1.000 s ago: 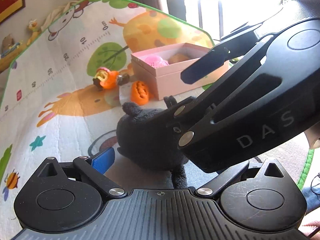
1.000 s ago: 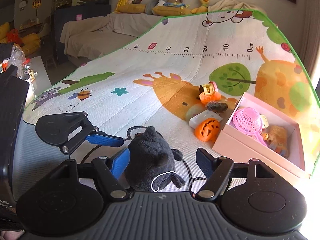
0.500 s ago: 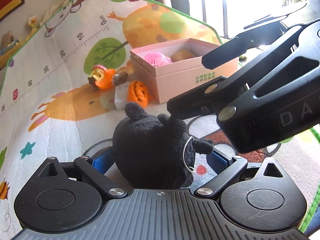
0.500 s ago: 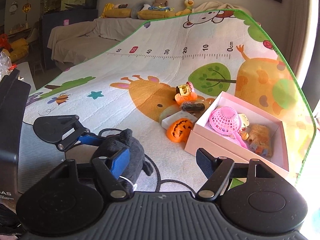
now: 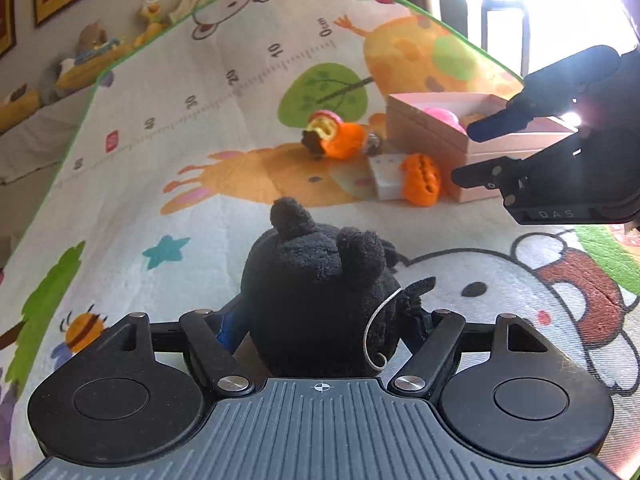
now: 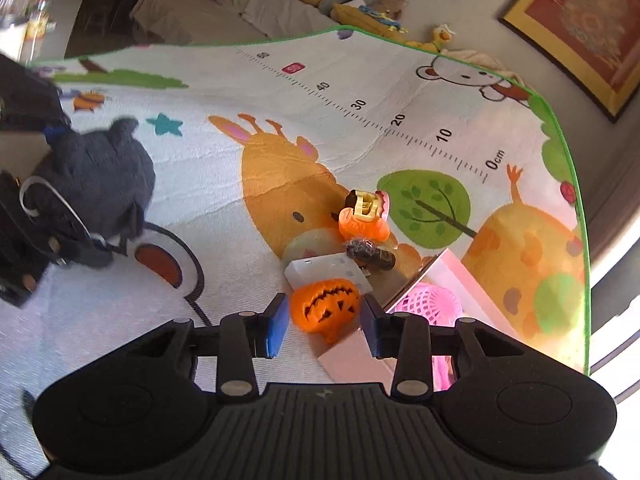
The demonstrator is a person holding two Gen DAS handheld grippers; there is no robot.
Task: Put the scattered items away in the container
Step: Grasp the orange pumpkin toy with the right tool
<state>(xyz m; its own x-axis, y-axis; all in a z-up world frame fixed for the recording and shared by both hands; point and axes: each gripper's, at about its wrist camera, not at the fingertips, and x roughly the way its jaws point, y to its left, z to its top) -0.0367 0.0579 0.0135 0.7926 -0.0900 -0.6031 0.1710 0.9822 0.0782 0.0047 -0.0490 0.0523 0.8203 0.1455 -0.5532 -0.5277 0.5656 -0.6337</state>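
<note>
A printed play mat [image 5: 120, 184] covers the floor, and a pink box [image 5: 448, 136], already holding a pink net toy [image 6: 420, 300], sits near its far edge. The left gripper [image 5: 324, 320] is closed on a black plush [image 5: 320, 296], held just above the mat and well short of the box. The right gripper [image 6: 324, 324] hangs with its fingers wide apart around an orange pumpkin [image 6: 324, 308], gripping nothing; the pumpkin lies just beside the box corner, touching a white block [image 6: 324, 270]. An orange figure [image 6: 362, 216] and a small dark item [image 6: 370, 252] lie beyond. To take the pumpkin cleanly, the right fingers should probably drop lower, stay centred, and close without catching the box wall.
</note>
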